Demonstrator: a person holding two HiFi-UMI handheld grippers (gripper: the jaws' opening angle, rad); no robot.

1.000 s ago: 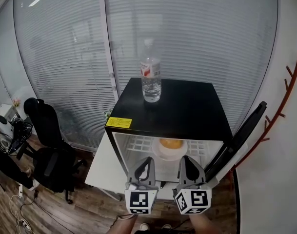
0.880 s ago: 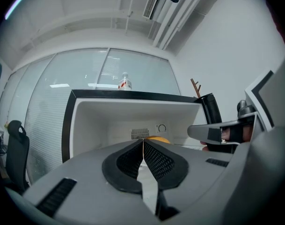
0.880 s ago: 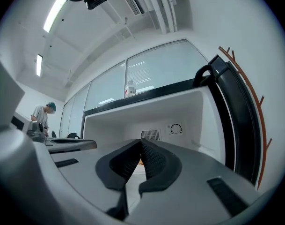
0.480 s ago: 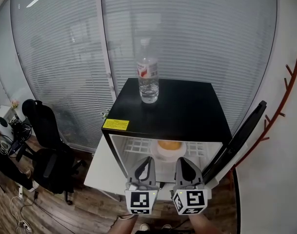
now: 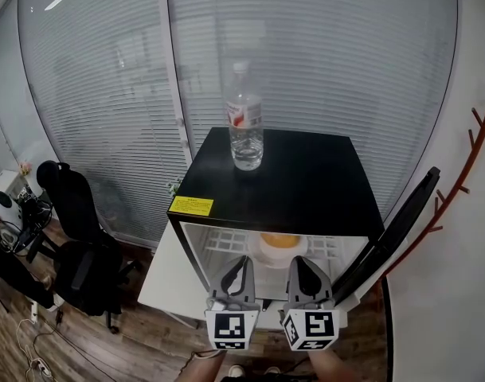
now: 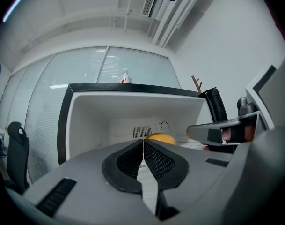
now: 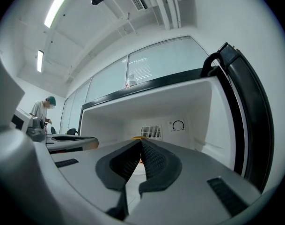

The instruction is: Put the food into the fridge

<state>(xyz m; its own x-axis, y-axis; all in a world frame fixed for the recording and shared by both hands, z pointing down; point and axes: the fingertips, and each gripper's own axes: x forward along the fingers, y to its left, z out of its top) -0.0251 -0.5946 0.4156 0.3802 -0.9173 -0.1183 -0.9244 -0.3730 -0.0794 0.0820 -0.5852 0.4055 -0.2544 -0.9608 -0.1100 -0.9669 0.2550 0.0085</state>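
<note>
A small black fridge stands with its door swung open to the right. Inside, on the white wire shelf, a white plate carries orange-yellow food; the same food shows in the left gripper view. My left gripper and my right gripper hover side by side just in front of the fridge opening, below the plate. Both are shut with nothing between their jaws. The right gripper view shows the fridge interior past my shut right gripper.
A clear water bottle stands on the fridge top at the back left. A yellow label marks the fridge's front left corner. A white table holds the fridge. A black office chair stands on the wood floor to the left.
The grippers have stayed almost still in front of the fridge; the right one has drawn slightly closer to the left. The view shifted a little.
</note>
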